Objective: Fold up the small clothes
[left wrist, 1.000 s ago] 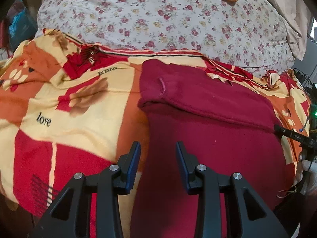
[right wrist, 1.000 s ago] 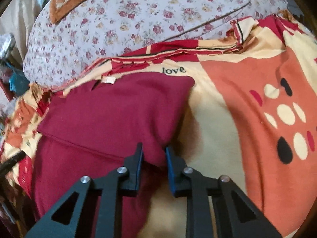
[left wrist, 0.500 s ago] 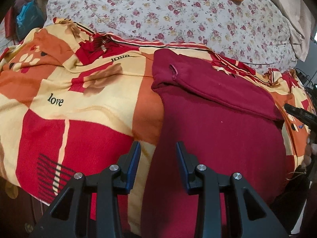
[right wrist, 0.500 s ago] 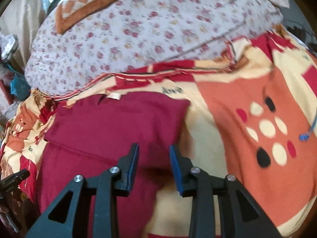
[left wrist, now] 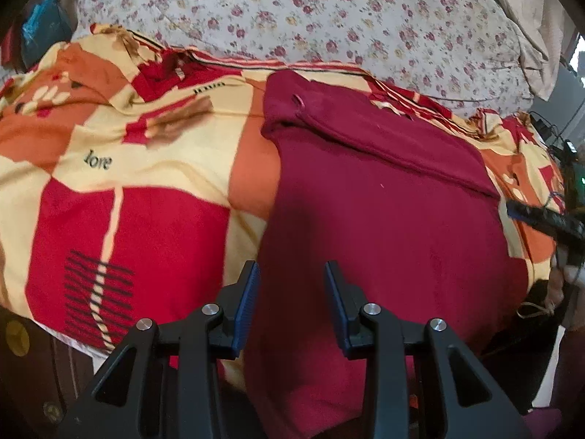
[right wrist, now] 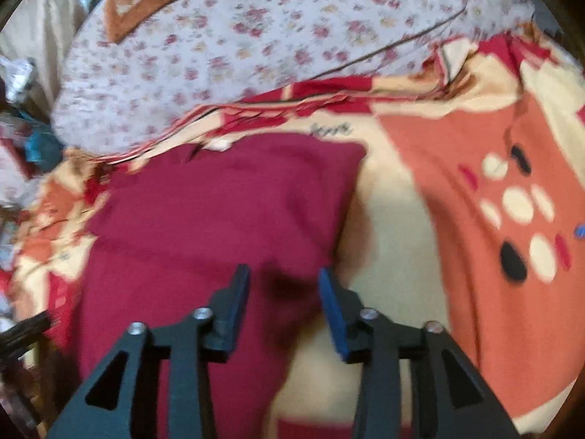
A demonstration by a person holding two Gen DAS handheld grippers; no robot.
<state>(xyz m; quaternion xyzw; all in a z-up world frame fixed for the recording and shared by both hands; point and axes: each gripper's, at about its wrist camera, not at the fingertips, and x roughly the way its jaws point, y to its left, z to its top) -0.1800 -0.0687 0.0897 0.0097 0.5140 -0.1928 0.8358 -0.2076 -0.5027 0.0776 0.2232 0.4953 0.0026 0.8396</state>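
Left gripper (left wrist: 290, 298): jaws parted, nothing held, poised above the near left edge of the maroon garment (left wrist: 384, 212).
Right gripper (right wrist: 283, 303): jaws opening, nothing pinched, over the garment's right edge.
Maroon garment: flat on patterned blanket (left wrist: 128, 183), far end folded over.
Floral bedding (left wrist: 310, 18): beyond the blanket.

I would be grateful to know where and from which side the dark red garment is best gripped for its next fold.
Probably the near hem of the dark red garment, where it hangs over the blanket's front edge. Come from the near side, one claw at each lower corner: that edge hangs free, while the far end is already folded over and lies flat.
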